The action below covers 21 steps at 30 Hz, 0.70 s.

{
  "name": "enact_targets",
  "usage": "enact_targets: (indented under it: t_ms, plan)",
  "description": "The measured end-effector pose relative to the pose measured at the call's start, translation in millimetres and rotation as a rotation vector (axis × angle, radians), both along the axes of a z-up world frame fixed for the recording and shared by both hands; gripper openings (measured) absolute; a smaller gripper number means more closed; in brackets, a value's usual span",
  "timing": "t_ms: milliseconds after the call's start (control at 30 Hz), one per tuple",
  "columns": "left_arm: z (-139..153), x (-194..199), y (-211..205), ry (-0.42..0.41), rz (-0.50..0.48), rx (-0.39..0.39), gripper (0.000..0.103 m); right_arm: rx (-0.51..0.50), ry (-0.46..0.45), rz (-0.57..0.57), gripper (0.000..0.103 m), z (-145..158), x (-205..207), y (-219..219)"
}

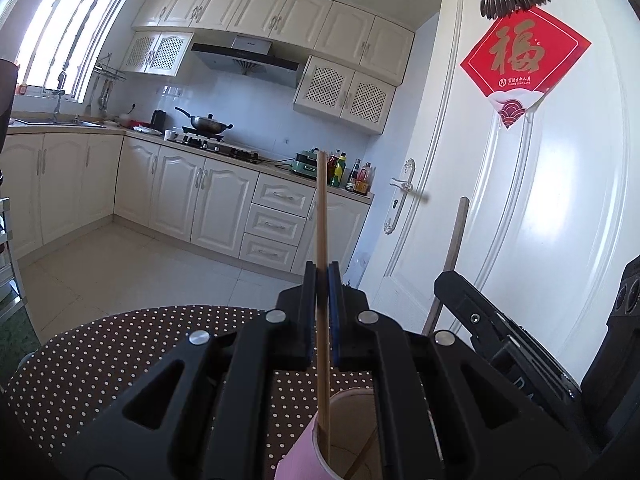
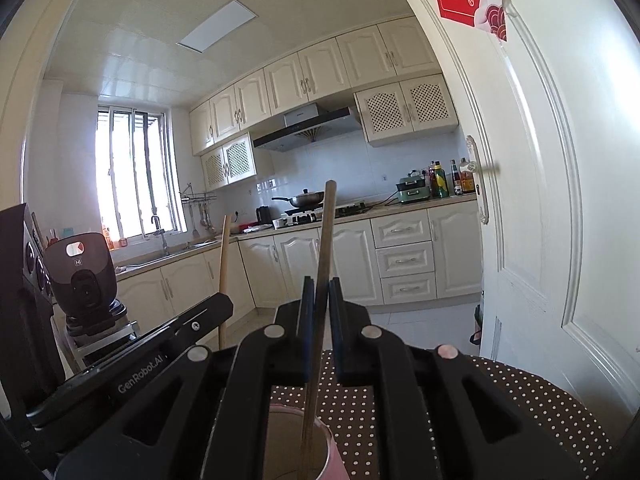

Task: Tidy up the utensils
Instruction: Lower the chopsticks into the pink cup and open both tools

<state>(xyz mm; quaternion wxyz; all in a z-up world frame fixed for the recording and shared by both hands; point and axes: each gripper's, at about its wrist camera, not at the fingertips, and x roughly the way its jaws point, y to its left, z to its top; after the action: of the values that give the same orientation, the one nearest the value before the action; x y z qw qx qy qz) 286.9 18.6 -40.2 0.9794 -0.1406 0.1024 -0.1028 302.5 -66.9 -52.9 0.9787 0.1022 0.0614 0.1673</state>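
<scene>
A polka-dot bench (image 1: 120, 360) fills the near view, a white kitchen beyond. The left gripper (image 1: 322, 280) is clenched on a pale chopstick (image 1: 322, 216); the right gripper (image 2: 319, 292) is clenched on a darker chopstick (image 2: 326, 232). Both sticks stand nearly upright, lower ends inside a pink cup (image 1: 298, 460).

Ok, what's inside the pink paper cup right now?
The pink cup holds the lower ends of two chopsticks, the light chopstick pinched by the left gripper and the darker chopstick by the right gripper. The cup's bottom is hidden.
</scene>
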Motion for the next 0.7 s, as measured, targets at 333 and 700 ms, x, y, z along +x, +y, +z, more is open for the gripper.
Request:
enact_targets:
  t_ms: [333, 700]
  plan:
    - [-11.9, -5.1, -1.1, 0.056, 0.017, 0.019, 0.008, -0.004, 0.061, -0.016, 0.037, -5.1, -5.1, -4.5]
    - [-10.8, -19.5, 3.2, 0.064, 0.042, 0.035, 0.055, 0.014, 0.061, -0.063, 0.069, -2.7, -20.0, -26.6]
